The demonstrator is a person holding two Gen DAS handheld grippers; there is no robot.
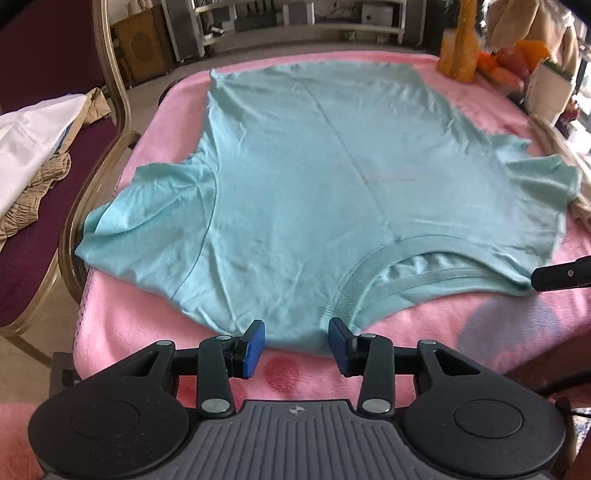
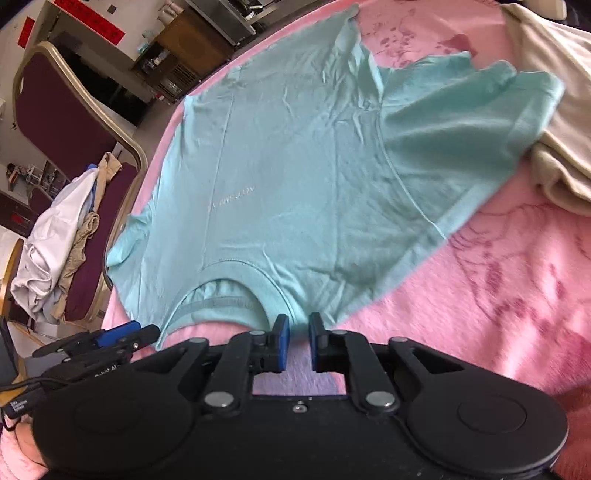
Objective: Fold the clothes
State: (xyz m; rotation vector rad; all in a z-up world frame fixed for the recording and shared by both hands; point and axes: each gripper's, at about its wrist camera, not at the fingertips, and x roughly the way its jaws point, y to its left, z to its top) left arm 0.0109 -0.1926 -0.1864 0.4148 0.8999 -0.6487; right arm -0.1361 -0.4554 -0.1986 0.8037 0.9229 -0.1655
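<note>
Function-hall or storeroom look: maroon banquet chairs (image 1: 44,147), metal racks (image 1: 295,18), wooden cabinet (image 2: 192,48), pink-blanketed table (image 1: 480,325).

Left gripper (image 2: 122,334) body: partial "Robot AI" (rest hidden); shirt (image 2: 280,177) print illegible.

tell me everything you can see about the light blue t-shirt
The light blue t-shirt is a thin, soft-looking knit with short sleeves and a ribbed collar. It lies spread flat, lightly wrinkled, on the pink blanket, collar toward the cameras, hem far. Faint small lettering crosses the chest. Its right sleeve overlaps a beige cloth. Neither gripper's pads press on it.
</note>
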